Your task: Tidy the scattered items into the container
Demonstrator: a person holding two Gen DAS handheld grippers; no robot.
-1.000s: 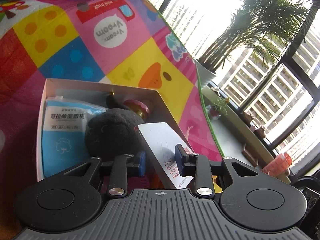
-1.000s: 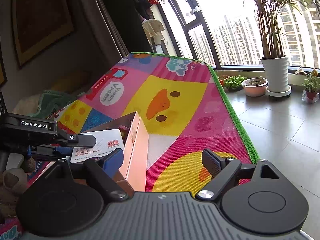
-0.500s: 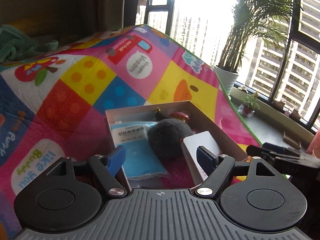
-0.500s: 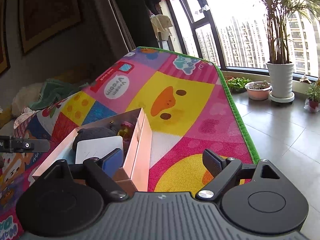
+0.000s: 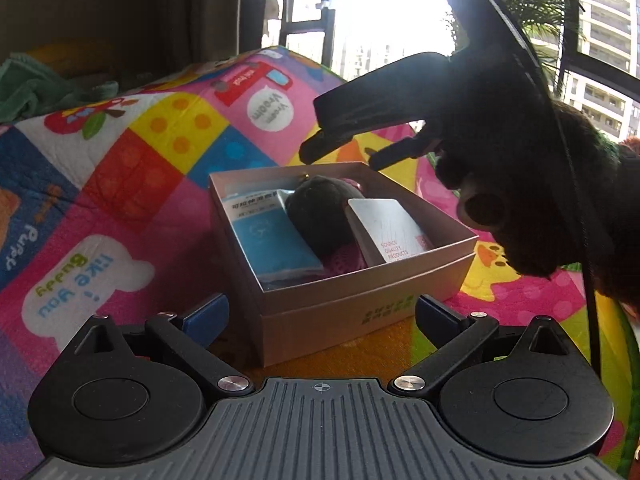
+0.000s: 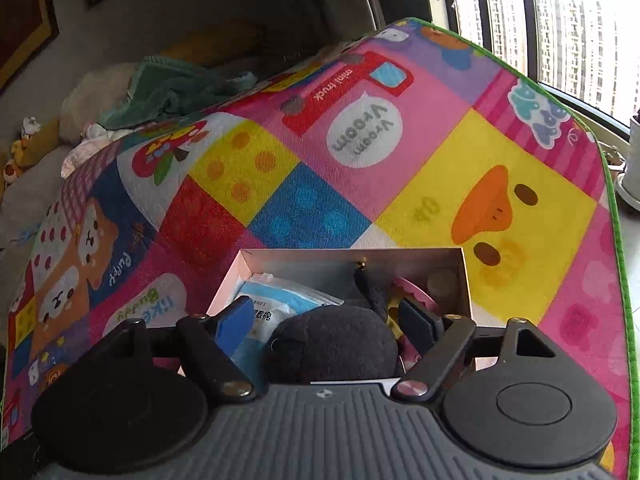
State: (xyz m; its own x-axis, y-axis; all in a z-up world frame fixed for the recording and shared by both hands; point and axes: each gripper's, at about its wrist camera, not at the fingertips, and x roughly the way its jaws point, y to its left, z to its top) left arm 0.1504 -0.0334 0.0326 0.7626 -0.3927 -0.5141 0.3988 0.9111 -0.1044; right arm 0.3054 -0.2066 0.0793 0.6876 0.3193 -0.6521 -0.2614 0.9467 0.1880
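Note:
An open cardboard box [image 5: 360,300] sits on the colourful play mat. It holds a blue packet [image 5: 272,240], a dark plush toy [image 5: 320,212], a white card [image 5: 392,228] and a pink item [image 6: 412,292]. My left gripper [image 5: 320,316] is open and empty, drawn back in front of the box's near wall. My right gripper [image 6: 328,320] is open and empty, hovering over the box above the plush toy [image 6: 332,344]. In the left wrist view the right gripper [image 5: 360,140] shows as a dark shape above the box's far right.
The play mat [image 6: 360,184] covers a raised surface with a green edge [image 6: 616,200] on the right. A green cloth [image 6: 176,88] and soft toys lie beyond its far left. Windows and a potted palm [image 5: 552,8] stand to the right.
My left gripper has let go of the white card, opened and pulled back from the box. My right gripper has swung from beside the box to above it.

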